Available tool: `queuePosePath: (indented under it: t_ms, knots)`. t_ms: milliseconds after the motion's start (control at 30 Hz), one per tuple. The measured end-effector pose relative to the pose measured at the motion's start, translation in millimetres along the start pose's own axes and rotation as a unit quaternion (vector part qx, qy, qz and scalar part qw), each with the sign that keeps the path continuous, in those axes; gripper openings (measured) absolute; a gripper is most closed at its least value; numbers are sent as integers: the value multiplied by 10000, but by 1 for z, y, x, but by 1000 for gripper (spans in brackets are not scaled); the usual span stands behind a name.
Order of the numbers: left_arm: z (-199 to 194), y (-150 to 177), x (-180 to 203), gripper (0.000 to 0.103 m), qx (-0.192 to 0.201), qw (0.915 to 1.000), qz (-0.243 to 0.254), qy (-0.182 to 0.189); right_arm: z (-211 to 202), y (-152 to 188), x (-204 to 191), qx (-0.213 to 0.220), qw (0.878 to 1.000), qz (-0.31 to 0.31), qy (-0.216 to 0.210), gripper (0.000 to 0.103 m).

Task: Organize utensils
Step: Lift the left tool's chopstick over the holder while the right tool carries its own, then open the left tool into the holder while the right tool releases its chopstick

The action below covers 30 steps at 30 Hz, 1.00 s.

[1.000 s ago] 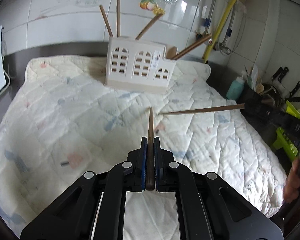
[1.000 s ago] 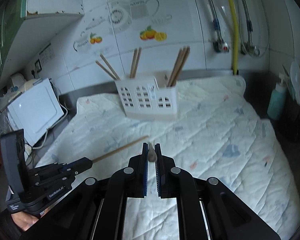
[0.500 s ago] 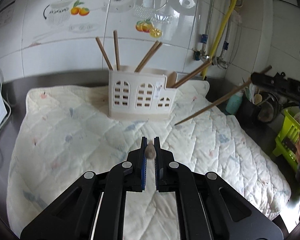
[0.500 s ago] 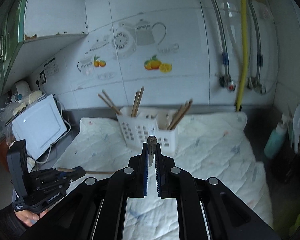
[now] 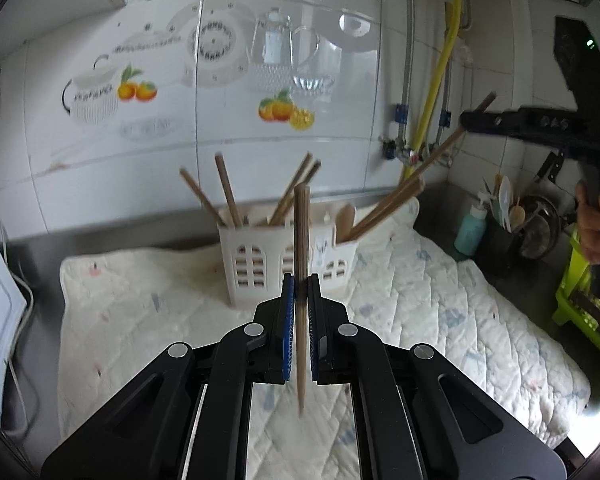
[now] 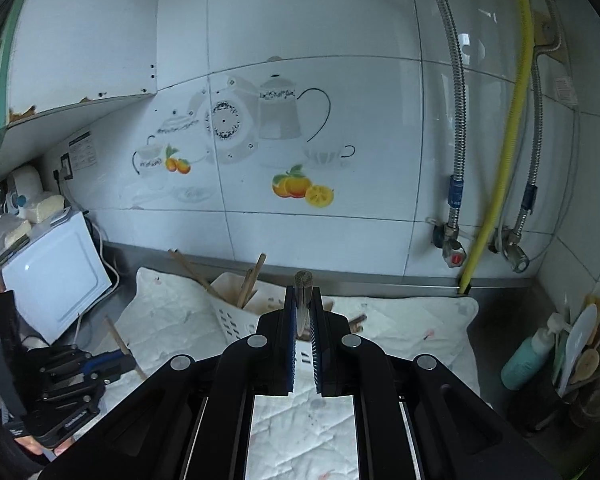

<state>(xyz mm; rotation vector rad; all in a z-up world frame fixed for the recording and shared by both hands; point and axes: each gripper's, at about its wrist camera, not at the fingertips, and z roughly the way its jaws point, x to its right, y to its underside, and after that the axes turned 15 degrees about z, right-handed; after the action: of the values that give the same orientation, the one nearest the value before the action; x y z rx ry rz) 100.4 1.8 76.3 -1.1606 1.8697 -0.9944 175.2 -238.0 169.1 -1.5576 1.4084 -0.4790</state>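
Progress, judged: the white plastic holder, with arched cut-out windows, stands toward the back edge of the quilted pad and already has several round wooden chopsticks leaning out of its compartments; no loose ones show on the pad, so the two in hand look like the last. Left gripper pinches a tapered wooden chopstick upright, blunt end up, in front of the holder. Right gripper is pressed onto another chopstick, seen end-on above the holder's right side; neither is seated yet.
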Motion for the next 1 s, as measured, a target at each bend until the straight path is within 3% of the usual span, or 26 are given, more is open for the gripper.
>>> queuePosePath:
  t_ms: [267,567,733,1000]
  knots:
    - [-9,-56,-12,5,540,9982,181,-192,43,-3,-5,-211,9995,-90,203,6]
    - [-2,-124,-32,5,1211,9896,305,-712,81,10,-3,-517,9984,-88,206,7]
    - [26,-146,-46,5,1278,9874,186,-912,88,14,-1,-559,9982,-111,178,7]
    - [70,-143,-62,5,1189,9878,-50,-1005,85,20,-1,-464,9983,-295,179,7]
